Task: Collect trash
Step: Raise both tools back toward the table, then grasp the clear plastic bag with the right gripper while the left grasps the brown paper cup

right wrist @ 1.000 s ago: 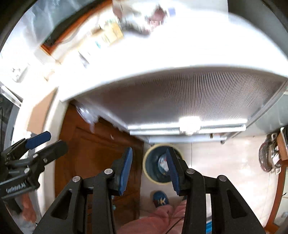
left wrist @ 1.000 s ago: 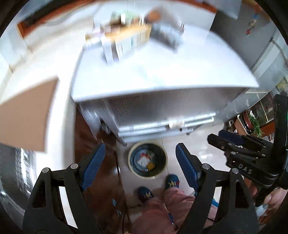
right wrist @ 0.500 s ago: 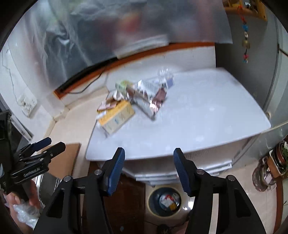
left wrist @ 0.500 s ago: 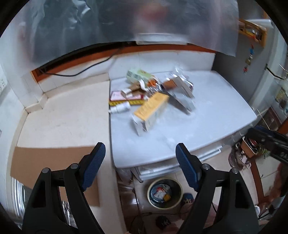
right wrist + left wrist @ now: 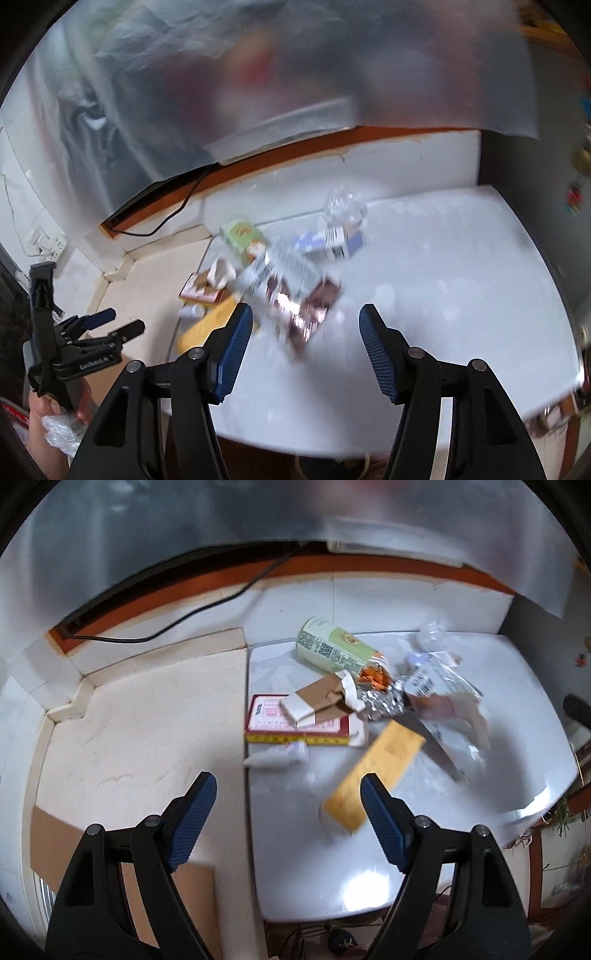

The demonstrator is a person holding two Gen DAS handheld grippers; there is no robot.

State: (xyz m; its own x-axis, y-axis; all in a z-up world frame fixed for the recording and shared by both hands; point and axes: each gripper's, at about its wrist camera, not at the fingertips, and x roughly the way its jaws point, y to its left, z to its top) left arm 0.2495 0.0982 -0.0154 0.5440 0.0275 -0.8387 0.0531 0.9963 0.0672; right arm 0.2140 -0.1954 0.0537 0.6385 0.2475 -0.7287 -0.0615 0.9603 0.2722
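Trash lies heaped on the white tabletop (image 5: 424, 849) ahead of both our claws. Our left gripper (image 5: 288, 805) hangs spread wide with nothing between its pads; just past its right pad lies a yellow box (image 5: 373, 775), and further ahead a red-edged card (image 5: 295, 720), a torn brown carton (image 5: 321, 698), crumpled foil (image 5: 384, 701) and a green can (image 5: 332, 650) on its side. Our right gripper (image 5: 306, 325) has just been opening and holds nothing; a shiny wrapper (image 5: 295, 295) lies blurred just beyond its left pad, a clear bottle (image 5: 341, 206) further on.
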